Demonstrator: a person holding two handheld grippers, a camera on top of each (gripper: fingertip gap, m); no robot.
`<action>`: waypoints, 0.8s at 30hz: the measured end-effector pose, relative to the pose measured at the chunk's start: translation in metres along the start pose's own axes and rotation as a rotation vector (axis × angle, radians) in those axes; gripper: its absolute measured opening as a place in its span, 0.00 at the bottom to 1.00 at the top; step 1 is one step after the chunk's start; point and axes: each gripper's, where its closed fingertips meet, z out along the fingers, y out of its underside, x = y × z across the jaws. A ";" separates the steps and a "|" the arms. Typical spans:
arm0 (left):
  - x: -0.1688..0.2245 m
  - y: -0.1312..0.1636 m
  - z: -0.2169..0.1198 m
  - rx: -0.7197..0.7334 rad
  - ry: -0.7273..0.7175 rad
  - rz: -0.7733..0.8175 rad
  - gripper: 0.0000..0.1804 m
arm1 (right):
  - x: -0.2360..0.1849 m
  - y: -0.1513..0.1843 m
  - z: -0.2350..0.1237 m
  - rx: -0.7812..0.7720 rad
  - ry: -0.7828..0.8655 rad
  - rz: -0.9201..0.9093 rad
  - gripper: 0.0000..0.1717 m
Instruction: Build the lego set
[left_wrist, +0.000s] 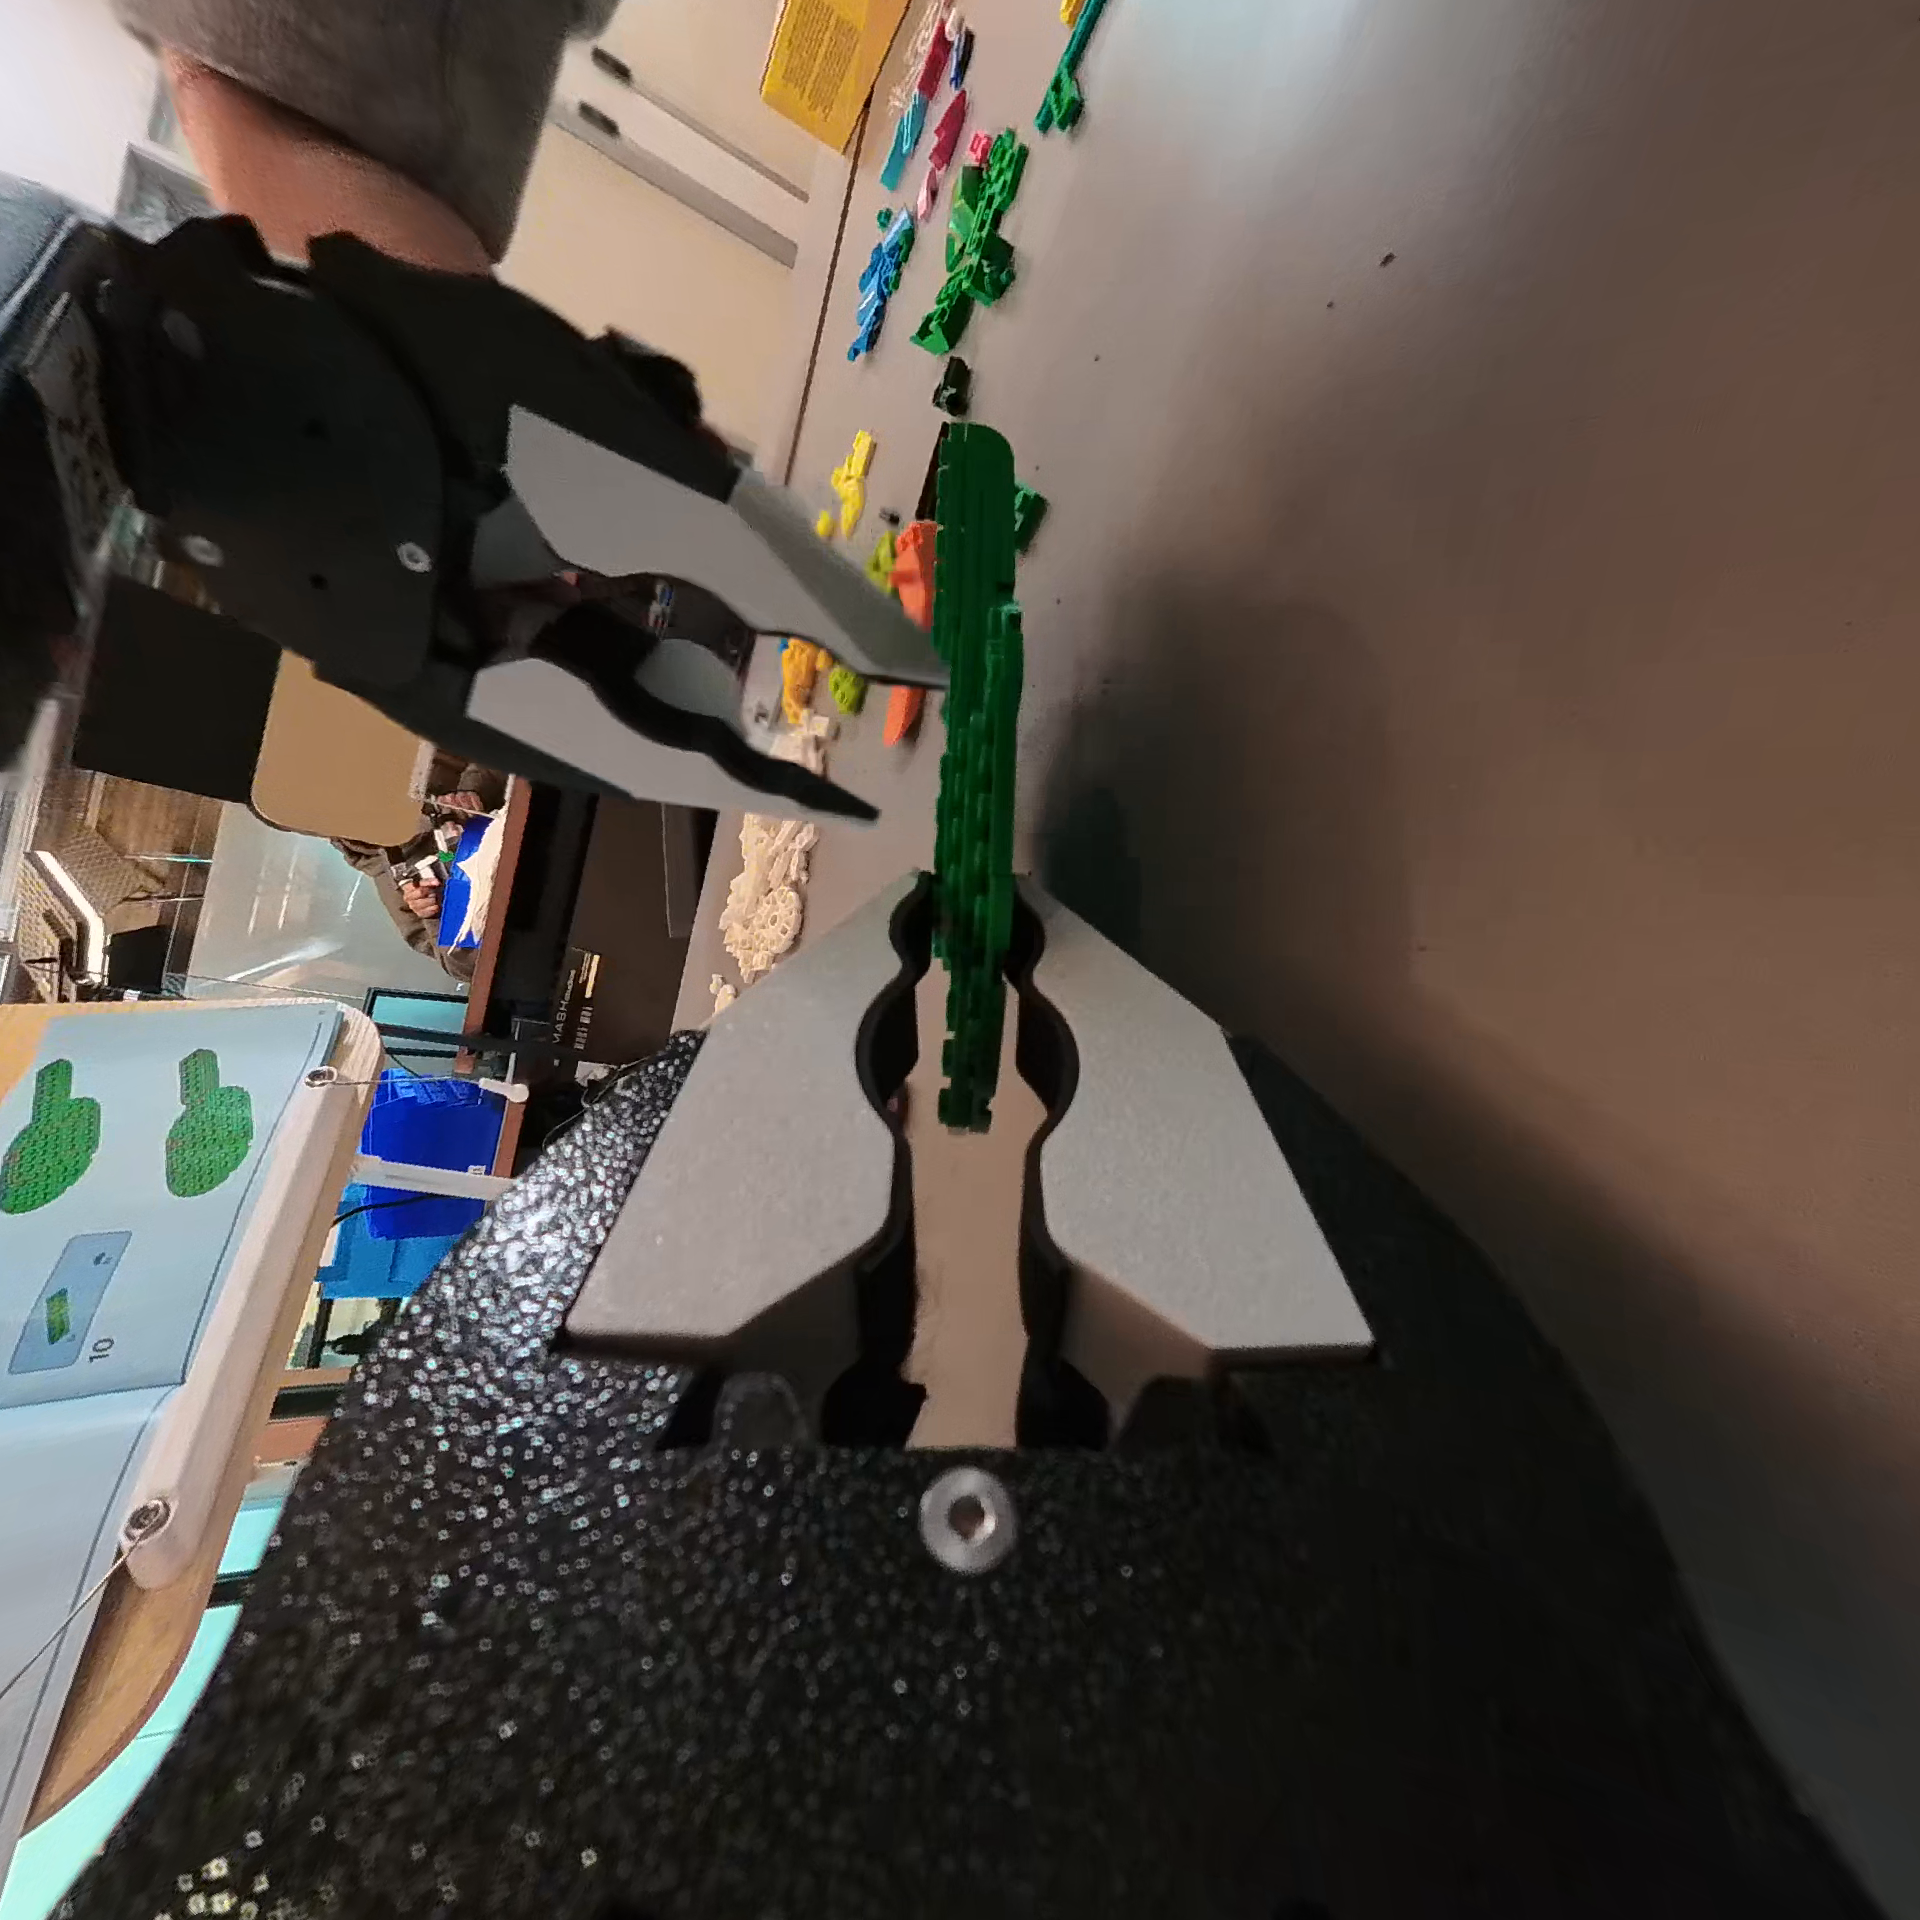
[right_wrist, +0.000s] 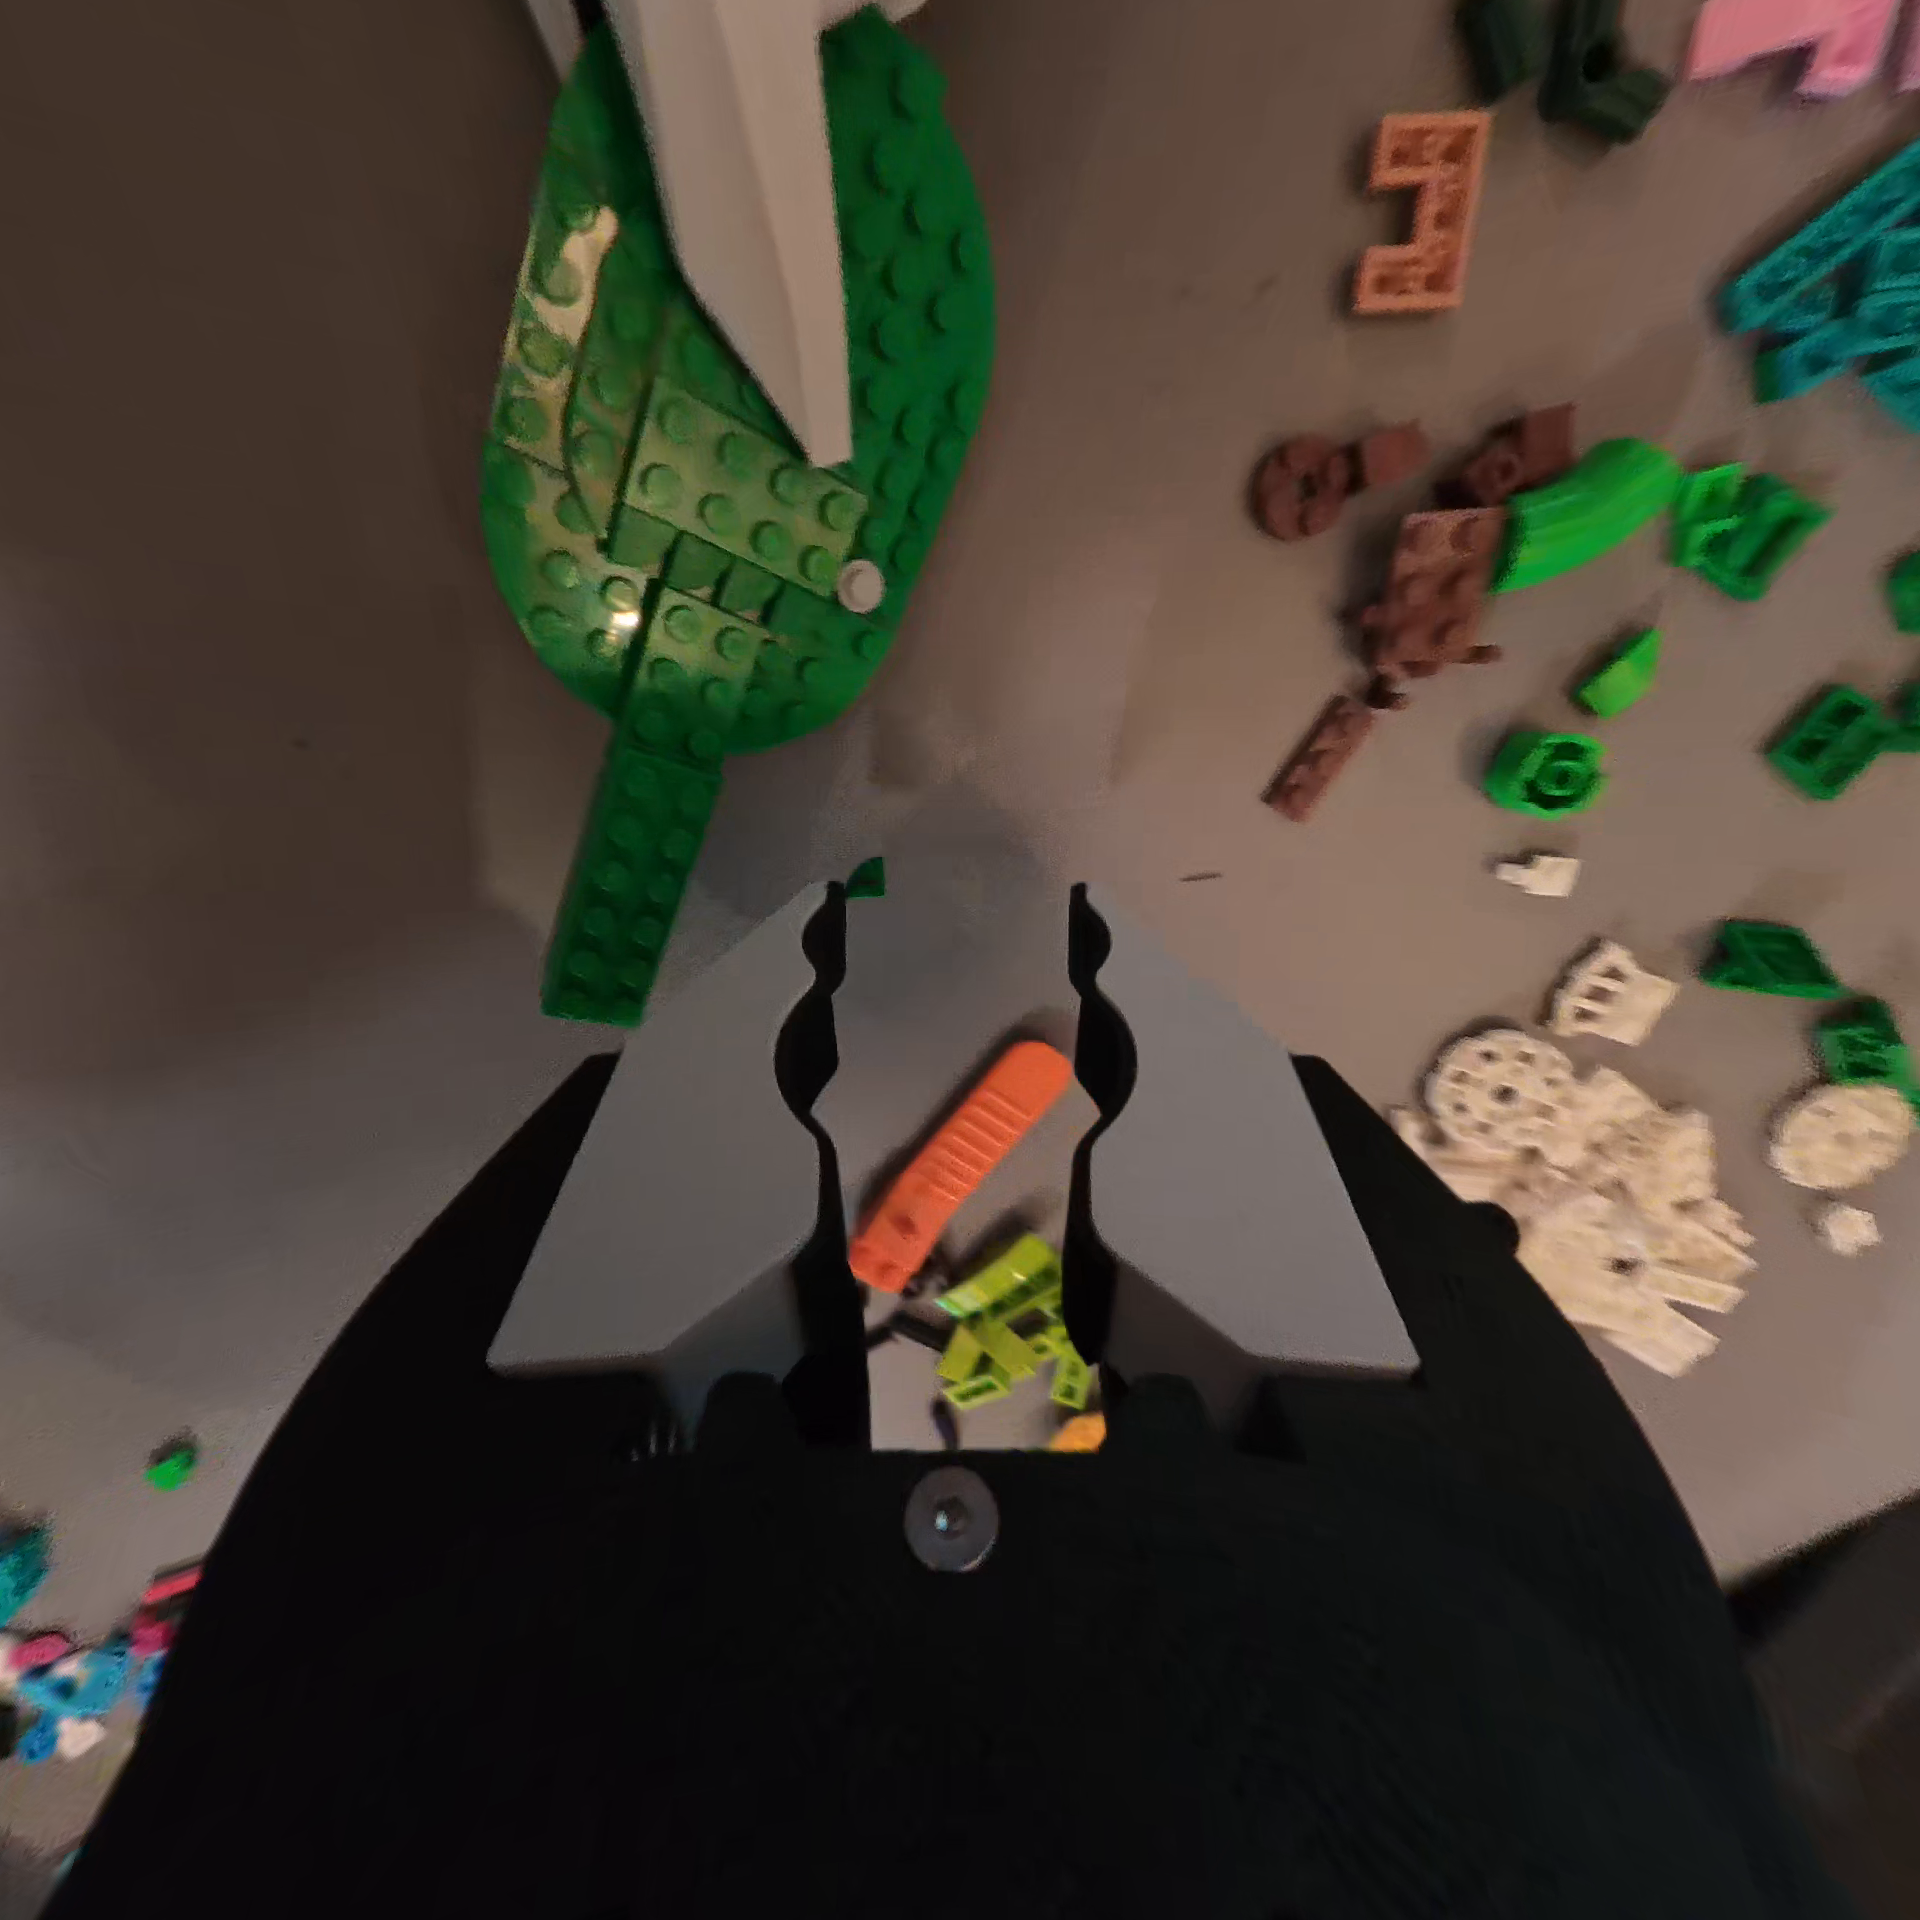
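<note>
- While the green plate assembly (left_wrist: 975, 727) was held edge-on in the left gripper (left_wrist: 971, 894), both pads pressed on its flat faces; the jaws stood narrow, shut on the plate's thickness.
- That grip kept the leaf-shaped plate clear of the grey table (left_wrist: 1455, 623), probably so that its studded face stayed open to the other tool.
- From the right wrist view, the same assembly (right_wrist: 914, 312) lay far and left, its narrow stem (right_wrist: 623, 883) pointing toward the near side, with a pale finger (right_wrist: 769, 208) of the left gripper across it.
- The right gripper (right_wrist: 956, 894) stood with jaws wide and nothing pressed between the pads; a small green fragment (right_wrist: 868, 876) showed at its left fingertip, and contact could not be judged.
- An orange tool (right_wrist: 966, 1164) and lime pieces (right_wrist: 1003, 1320) lay on the table behind the open jaws, not gripped.
- Loose parts were grouped by colour to the right: brown pieces (right_wrist: 1423, 582), bright green pieces (right_wrist: 1548, 779) and white pieces (right_wrist: 1558, 1164), apparently for easy picking.
- An open instruction booklet (left_wrist: 135, 1195) stood at the left on a stand, tilted for reading.
</note>
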 end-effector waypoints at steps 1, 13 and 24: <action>0.000 0.000 0.000 -0.001 0.000 0.001 0.05 | 0.008 -0.003 -0.006 0.015 0.016 -0.007 0.23; -0.002 0.003 -0.001 0.010 0.006 -0.047 0.05 | 0.079 -0.033 -0.019 0.184 0.061 -0.006 0.17; 0.006 -0.007 -0.003 0.050 0.032 0.020 0.05 | 0.027 -0.011 0.017 0.004 0.009 -0.096 0.26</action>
